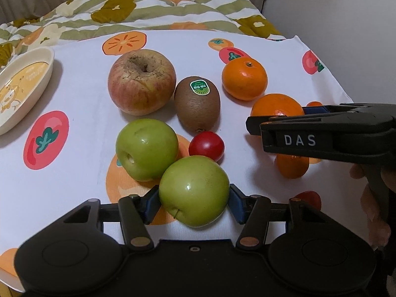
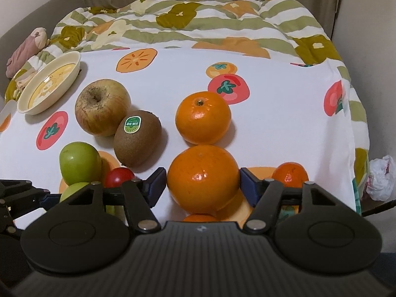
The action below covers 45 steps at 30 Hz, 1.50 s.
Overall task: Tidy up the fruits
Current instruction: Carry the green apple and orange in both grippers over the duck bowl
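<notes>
My left gripper is shut on a green fruit low over the cloth. A second green fruit, a cherry tomato, a kiwi and a red-yellow apple lie just beyond it. My right gripper is shut on an orange; it also shows in the left wrist view. Another orange lies beyond it, and a small one to its right. A cream dish stands at the far left.
The fruit-print cloth covers the table and drops off at the right edge. A quilt is bunched along the back. A white bag lies on the floor at right. A pink soft toy lies far left.
</notes>
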Tool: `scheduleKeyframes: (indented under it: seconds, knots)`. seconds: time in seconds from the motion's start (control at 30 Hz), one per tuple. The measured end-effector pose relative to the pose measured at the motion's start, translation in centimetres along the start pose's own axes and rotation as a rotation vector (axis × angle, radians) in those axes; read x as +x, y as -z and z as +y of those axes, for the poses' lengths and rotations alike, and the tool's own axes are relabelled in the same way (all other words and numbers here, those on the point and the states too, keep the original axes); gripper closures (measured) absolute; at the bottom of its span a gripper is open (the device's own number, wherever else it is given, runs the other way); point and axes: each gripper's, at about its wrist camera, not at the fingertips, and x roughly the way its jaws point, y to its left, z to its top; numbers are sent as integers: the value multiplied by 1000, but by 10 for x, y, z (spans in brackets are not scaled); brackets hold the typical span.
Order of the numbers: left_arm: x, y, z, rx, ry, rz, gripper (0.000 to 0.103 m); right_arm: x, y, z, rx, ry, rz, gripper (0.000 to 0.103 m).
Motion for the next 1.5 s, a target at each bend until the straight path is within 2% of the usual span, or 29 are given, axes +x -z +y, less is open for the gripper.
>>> scheduleKeyframes:
  seconds: [0.4, 0.77, 0.87, 1.2, 1.33, 1.5]
  knots:
    - [-22, 4, 5, 9, 4, -57, 42, -18, -4, 3, 25, -5, -32, 26]
    - [-83, -3, 35, -25, -66, -196, 42, -68, -34, 34, -3, -42, -116, 26]
    - [-102, -8, 48, -23, -107, -238, 42, -84, -45, 50, -22, -46, -143, 26]
    - [-146, -30, 136, -23, -141, -324, 42, -112, -92, 129, -44, -54, -220, 26]
    - [-149, -47, 177, -13, -141, -329, 42, -104, -116, 166, -19, -55, -227, 26]
    - [-141, -70, 230, 12, -143, -327, 42, -74, -145, 210, 17, -57, -219, 26]
